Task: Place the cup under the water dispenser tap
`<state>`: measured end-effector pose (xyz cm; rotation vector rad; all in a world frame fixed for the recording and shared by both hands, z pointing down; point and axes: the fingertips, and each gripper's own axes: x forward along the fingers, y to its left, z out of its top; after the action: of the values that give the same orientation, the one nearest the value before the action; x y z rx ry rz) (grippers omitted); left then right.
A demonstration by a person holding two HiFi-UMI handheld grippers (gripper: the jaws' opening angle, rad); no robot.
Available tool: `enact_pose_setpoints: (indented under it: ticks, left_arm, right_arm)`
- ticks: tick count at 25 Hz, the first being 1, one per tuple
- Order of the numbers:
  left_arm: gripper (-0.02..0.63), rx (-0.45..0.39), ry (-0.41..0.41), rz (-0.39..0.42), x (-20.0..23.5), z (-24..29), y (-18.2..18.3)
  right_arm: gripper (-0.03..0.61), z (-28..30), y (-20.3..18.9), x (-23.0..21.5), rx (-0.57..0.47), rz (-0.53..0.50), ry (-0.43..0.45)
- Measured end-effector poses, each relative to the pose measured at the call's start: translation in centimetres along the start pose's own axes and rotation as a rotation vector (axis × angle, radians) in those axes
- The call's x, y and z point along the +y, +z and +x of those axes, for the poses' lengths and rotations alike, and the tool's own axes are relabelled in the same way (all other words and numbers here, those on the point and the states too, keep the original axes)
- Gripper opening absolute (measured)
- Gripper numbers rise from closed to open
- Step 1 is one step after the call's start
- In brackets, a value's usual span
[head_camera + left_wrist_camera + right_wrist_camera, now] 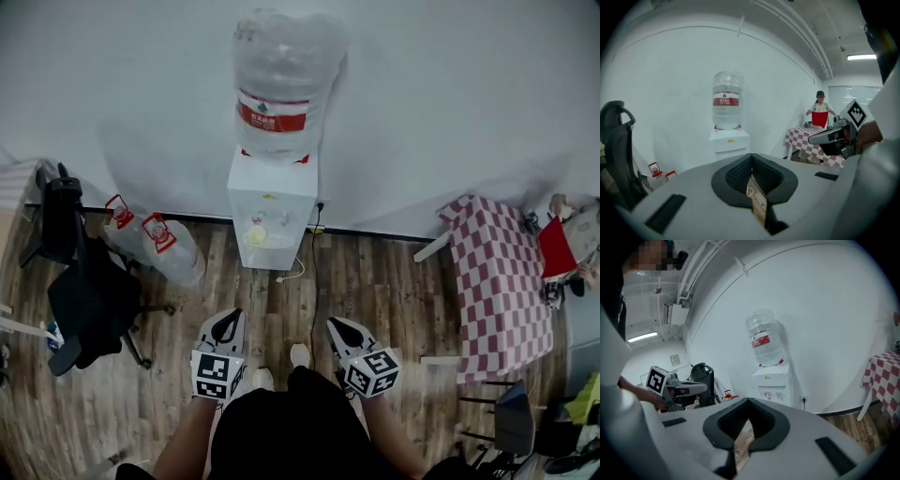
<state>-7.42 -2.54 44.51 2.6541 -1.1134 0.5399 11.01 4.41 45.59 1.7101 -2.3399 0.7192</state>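
The white water dispenser stands against the wall with a big bottle on top. A pale yellow round thing, apparently the cup, sits in its tap recess. My left gripper and right gripper hover side by side over the wood floor, well short of the dispenser and pointing at it. Both are shut with nothing between the jaws. The dispenser shows ahead in the left gripper view, past the shut left gripper. In the right gripper view the dispenser stands beyond the shut right gripper.
Two spare water bottles lie on the floor left of the dispenser, beside a black office chair. A table with a red-and-white checked cloth stands at the right, a person behind it. A cable trails from the dispenser.
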Motion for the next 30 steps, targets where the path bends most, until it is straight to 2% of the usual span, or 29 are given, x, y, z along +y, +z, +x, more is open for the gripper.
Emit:
enact_pose_setpoints:
  ticks: [8,14,20,30]
  left_arm:
    - [0.014,-0.042,0.013,0.027,-0.8,-0.8,1.6]
    - [0.014,-0.064,0.040,0.006,-2.4,-0.3,3.4]
    - [0.014,-0.045,0.062,-0.024,-4.0,0.2,3.0]
    - [0.014,-0.028,0.074,-0.006,-6.2,0.9,3.3]
  right_arm:
    - [0.021,-1.3,1.0,0.1,-0.039,-0.036,-0.003]
    - [0.021,-2.0,2.6,-1.0,-0.034,-0.086,0.025]
    - [0.021,-2.6,2.9,-2.6,-0.029,-0.092,0.039]
    - [0.021,-3.7,2.8,-4.2,-0.033,-0.091,0.058]
